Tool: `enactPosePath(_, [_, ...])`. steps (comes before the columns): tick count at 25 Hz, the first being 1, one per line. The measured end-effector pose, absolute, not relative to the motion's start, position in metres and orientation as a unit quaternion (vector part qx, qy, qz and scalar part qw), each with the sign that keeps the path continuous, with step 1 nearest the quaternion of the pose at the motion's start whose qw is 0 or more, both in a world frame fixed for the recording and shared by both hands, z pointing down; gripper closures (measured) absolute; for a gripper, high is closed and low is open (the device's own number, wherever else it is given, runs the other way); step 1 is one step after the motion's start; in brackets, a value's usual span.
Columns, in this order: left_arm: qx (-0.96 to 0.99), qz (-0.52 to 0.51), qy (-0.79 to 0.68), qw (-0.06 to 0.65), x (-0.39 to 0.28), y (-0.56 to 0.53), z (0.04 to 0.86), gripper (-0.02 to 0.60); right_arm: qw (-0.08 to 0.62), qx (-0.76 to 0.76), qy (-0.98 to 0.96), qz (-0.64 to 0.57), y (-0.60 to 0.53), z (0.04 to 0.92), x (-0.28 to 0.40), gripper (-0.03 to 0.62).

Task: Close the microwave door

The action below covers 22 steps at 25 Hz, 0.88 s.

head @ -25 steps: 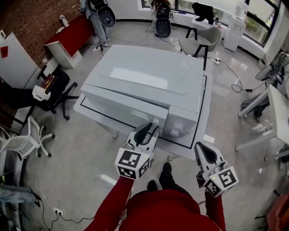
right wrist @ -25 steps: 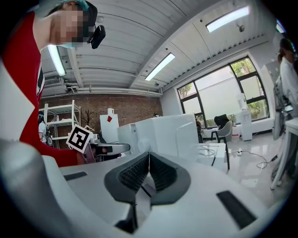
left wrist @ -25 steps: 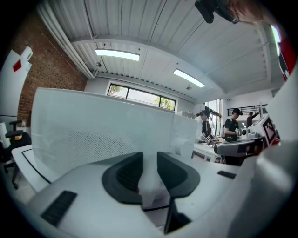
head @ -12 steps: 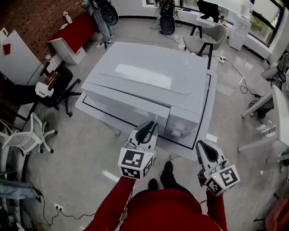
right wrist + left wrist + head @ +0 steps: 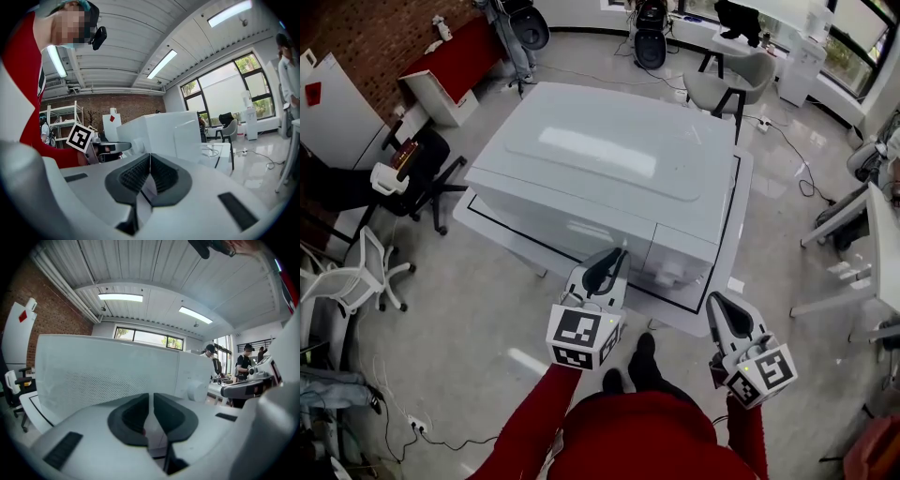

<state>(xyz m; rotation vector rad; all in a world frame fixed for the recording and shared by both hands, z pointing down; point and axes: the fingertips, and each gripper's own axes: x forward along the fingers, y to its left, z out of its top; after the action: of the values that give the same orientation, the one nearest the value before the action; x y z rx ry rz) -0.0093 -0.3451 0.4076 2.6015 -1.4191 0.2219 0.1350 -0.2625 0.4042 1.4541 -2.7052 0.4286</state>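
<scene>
Two tongs are in play, one in each hand. The left tongs (image 5: 622,253) (image 5: 151,395) are closing: a thin slit shows between the dark pads, and nothing stands in it. The right tongs (image 5: 718,304) (image 5: 150,156) are clenched, pad tips together, and empty. Each carries one marker cube, the left cube (image 5: 579,339) and the right cube (image 5: 761,374), and behind them come two red sleeves (image 5: 534,422).

The left tongs point at the front of the one microwave (image 5: 609,155), with their tips just before the right end of its door (image 5: 558,217). Whether they touch it cannot be told. The right tongs hang well apart from the microwave, off the near right corner of the counter.

The microwave has a single door and one round knob (image 5: 667,274) (image 5: 197,391) on the panel to the door's right. The door lies flush with that panel. In the left gripper view its dotted window (image 5: 93,380) fills the space ahead. With the door shut, nothing of the inside shows.

The microwave sits alone on one white counter (image 5: 729,246) edged with a black line.

Around it on the floor stand three chairs: a black one (image 5: 424,169), a white one (image 5: 367,272) and a grey one (image 5: 719,86). Two persons (image 5: 244,365) stand far off to the right in the left gripper view.
</scene>
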Motion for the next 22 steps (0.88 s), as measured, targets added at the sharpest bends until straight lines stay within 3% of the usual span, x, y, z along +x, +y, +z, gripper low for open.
enactPosePath(10, [0.876, 0.072, -0.470, 0.085, -0.007, -0.345, 0.408, 0.540, 0.021, 0.466, -0.874, 0.138, -0.264, 0.406, 0.139, 0.579])
enactPosePath(13, [0.889, 0.036, -0.450, 0.077, -0.010, -0.334, 0.387, 0.569, 0.018, 0.459, -0.879, 0.131, -0.263, 0.399, 0.132, 0.579])
enactPosePath(22, [0.905, -0.011, -0.422, 0.054, -0.043, -0.292, 0.358, 0.571, 0.001, 0.431, -0.896, 0.108, -0.250, 0.382, 0.107, 0.579])
